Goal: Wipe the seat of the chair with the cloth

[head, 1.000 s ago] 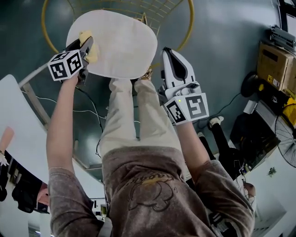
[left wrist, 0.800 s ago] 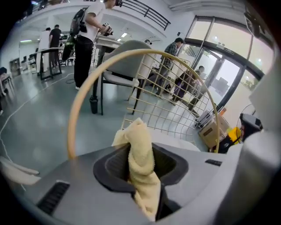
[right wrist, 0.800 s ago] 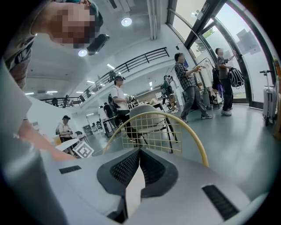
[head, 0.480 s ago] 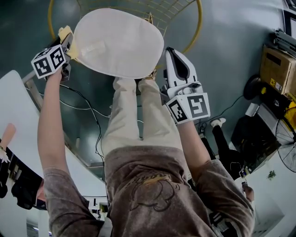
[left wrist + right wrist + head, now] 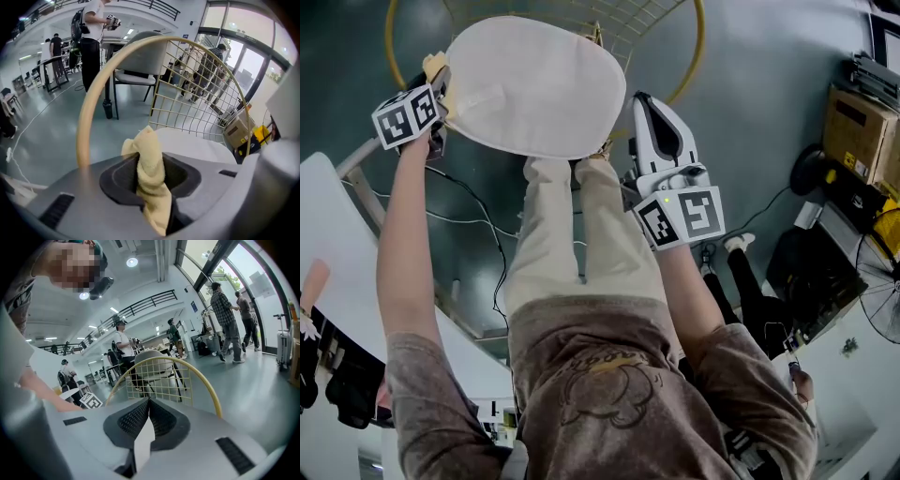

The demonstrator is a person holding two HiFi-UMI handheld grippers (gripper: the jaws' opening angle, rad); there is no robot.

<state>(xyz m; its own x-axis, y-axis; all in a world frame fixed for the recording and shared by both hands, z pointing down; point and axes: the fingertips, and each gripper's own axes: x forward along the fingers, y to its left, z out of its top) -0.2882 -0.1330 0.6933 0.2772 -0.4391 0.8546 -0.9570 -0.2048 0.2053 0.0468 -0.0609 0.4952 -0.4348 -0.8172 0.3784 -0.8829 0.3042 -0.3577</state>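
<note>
Left gripper (image 5: 439,77) sits at the upper left of the head view, its jaws clamped on the yellow cloth (image 5: 434,64). The cloth is pressed against the left edge of the seat (image 5: 534,84). In the left gripper view the cloth runs up between the jaws and a tuft pokes out above them. The pale seat lies just behind, and the gold hoop (image 5: 89,108) of the chair arches over it. Right gripper (image 5: 641,101) is right of centre in the head view, just beside the seat's right edge. Its jaws are pressed together, and I see nothing gripped between them. Its own view looks at the wire back (image 5: 161,376).
</note>
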